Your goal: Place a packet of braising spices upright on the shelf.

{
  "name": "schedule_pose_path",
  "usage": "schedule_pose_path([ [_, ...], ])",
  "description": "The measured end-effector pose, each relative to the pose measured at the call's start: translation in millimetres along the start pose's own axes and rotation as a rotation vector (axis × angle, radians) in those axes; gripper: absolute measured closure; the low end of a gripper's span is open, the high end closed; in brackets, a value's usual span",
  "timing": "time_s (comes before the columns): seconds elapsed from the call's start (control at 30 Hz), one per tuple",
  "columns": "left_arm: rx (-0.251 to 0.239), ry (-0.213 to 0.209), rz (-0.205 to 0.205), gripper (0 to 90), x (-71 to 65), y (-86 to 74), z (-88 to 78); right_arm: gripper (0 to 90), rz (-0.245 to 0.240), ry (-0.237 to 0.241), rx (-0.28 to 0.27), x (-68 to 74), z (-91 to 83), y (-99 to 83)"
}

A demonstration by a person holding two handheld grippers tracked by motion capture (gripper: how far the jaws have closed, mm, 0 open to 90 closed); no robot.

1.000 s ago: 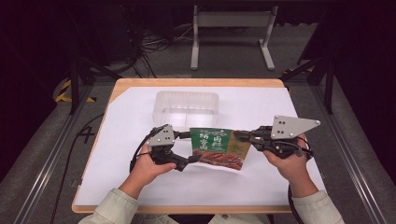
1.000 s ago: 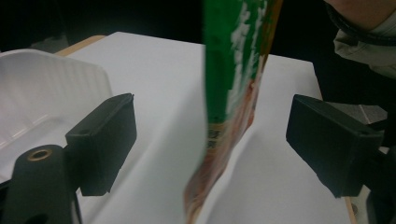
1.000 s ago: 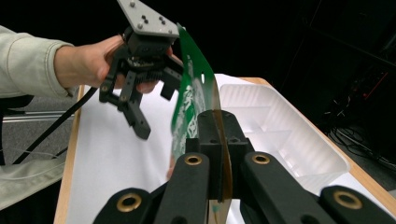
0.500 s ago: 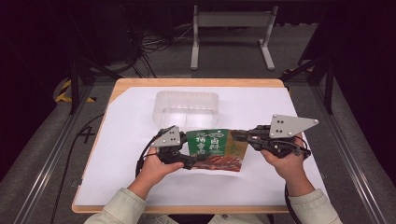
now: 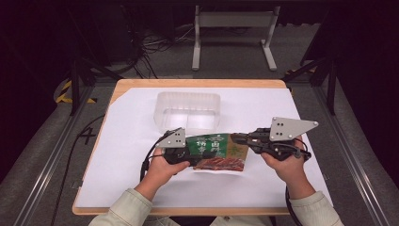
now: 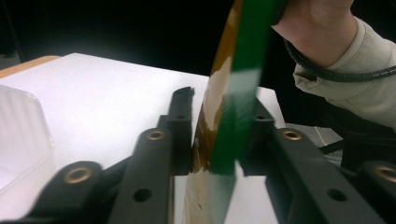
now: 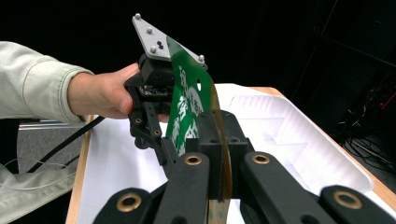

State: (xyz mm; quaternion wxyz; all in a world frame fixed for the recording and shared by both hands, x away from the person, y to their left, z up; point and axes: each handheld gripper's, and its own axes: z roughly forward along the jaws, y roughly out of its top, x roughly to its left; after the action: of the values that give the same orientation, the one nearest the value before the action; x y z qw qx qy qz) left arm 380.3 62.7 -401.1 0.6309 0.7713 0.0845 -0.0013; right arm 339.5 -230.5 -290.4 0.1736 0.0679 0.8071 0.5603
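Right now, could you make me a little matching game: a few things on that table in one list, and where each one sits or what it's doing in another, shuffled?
Things:
1. green packet
2. clear tray
3. left gripper
4. right gripper

States:
A. shut on the packet's right edge
B. empty, resting on the white sheet behind the packet
C. held between both grippers, above the table
D. shut on the packet's left edge

Pairs: 1-C, 2-B, 3-D, 4-A
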Motion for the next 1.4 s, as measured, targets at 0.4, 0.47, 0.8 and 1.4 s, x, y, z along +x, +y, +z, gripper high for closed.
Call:
schedule_pose_path([
  [0.4, 0.032, -0.013, -0.004, 89.3, -5.5, 3.2, 0.2, 90.0, 0.006, -0.021, 0.002, -1.8, -1.4, -2.7],
  [0.47, 0.034, -0.010, -0.005, 89.5, -6.0, 4.1, -0.3, 89.1, 0.004, -0.019, 0.001, -1.3, -1.7, -2.5],
  [0.8, 0.067, 0.069, -0.026, 89.5, -2.9, 14.3, -10.0, 61.5, 0.089, -0.055, -0.108, -9.0, -28.8, -8.6],
  [1.4, -0.017, 0.266, -0.048, 89.5, 4.0, 63.3, -39.2, 50.4, 0.298, -0.165, -0.044, -42.8, -39.7, -68.1],
])
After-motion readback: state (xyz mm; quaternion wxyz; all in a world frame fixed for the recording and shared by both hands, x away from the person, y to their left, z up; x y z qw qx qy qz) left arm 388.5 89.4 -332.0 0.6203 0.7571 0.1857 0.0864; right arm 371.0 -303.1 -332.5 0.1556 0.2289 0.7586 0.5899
